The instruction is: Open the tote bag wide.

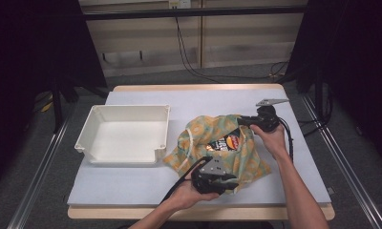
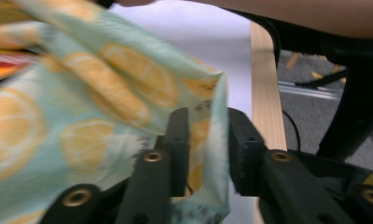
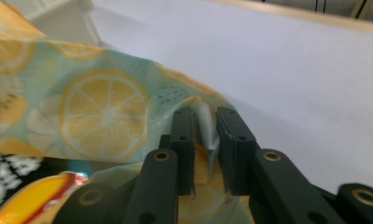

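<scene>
A mint-green cloth bag (image 1: 232,152) printed with orange slices lies on the white table cover, right of centre. Its mouth gapes, and a black, red and yellow snack packet (image 1: 226,142) shows inside. My left gripper (image 1: 227,181) is shut on the bag's near edge; in the left gripper view the bag's rim (image 2: 128,93) is pinched between the jaws of my left gripper (image 2: 208,140). My right gripper (image 1: 244,120) is shut on the far edge, and in the right gripper view a fold of the bag (image 3: 100,112) sits between the jaws of my right gripper (image 3: 205,135). The packet (image 3: 21,191) shows lower left there.
A white rectangular bin (image 1: 124,133) stands empty on the table's left half, its corner (image 3: 68,18) visible behind the bag. The table's wooden edge (image 2: 266,93) runs just beyond the bag in the left gripper view. Cables (image 1: 194,62) trail on the floor behind.
</scene>
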Demonstrator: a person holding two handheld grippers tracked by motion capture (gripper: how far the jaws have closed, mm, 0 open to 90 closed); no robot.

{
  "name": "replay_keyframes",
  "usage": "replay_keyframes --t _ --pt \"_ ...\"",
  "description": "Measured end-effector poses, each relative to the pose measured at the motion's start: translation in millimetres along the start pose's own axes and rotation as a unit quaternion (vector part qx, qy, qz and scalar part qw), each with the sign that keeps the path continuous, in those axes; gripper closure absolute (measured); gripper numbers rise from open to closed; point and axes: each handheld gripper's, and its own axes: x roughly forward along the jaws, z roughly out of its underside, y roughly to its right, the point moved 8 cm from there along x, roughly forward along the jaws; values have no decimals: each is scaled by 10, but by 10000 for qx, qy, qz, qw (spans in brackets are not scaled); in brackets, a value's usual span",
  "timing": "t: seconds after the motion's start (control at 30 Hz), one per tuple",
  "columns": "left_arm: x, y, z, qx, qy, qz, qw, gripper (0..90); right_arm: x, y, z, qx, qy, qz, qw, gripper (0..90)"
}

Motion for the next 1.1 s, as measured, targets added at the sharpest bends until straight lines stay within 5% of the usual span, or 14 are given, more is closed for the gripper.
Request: replay_keyframes --t 0.2,0.33,0.47,0.57,0.8,0.9,0.97,1.1 --pt "-281 -126 -164 -120 379 -175 9991 620 -322 -240 -144 -205 229 -122 9995 615" --pt "-386 -263 -280 -215 514 -258 9981 684 -397 -349 -157 -418 211 -144 9988 609" --pt "-400 -401 -381 -282 672 -357 9967 705 -497 -492 -156 -493 356 -279 9978 714" --pt "-304 -554 -328 -303 394 -638 9967 658 -510 -555 -68 -548 182 -384 9976 719" --pt "-51 -694 -115 -278 -104 -863 9958 506 -504 -617 182 -561 -51 -513 9971 656" --pt "-11 -654 -60 40 -388 -901 9952 624 -500 -660 289 -582 -150 -521 9968 598" --pt "10 -619 -13 255 -597 -881 9940 844 -504 -664 343 -569 -194 -498 9969 581" --pt "36 -564 27 98 -622 -614 9961 900 -549 -703 396 -593 -221 -462 9969 549"
